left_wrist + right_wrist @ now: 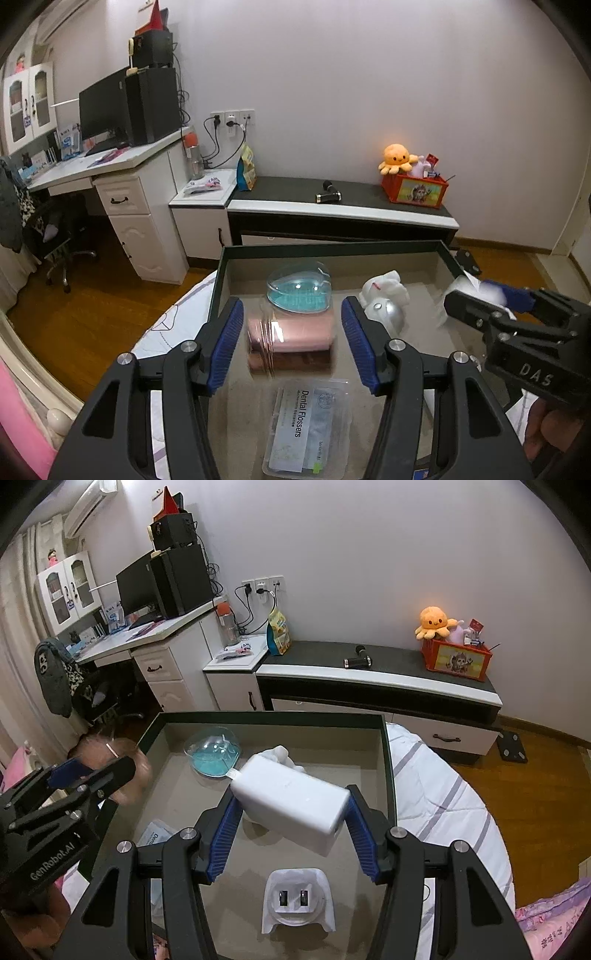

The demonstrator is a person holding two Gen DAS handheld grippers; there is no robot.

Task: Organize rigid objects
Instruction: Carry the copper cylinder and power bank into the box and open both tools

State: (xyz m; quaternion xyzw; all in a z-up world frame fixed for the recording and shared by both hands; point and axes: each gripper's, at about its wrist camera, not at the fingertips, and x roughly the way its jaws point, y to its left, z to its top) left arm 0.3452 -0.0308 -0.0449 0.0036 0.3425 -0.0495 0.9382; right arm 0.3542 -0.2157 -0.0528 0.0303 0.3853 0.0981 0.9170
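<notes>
A dark-rimmed box [332, 248] [273, 717] lies on the bed. My left gripper [291, 338] is open over it; a blurred pink box [291, 338] sits between its spread fingers, apart from both pads. Beyond it lies a clear heart-shaped case with blue inside [299, 291] [213, 755]. A dental flossers pack [308, 428] lies under the left gripper. My right gripper [291, 825] is shut on a white power bank [291, 803], held tilted above the box floor. A white plug adapter [297, 901] lies below it. A silver-white gadget [386, 308] lies at the right.
A white striped quilt [443, 794] surrounds the box. Beyond it stand a low black-topped bench [332, 195] with an orange toy crate [415, 188] and a white desk [110, 162] with a monitor. The floor is wood.
</notes>
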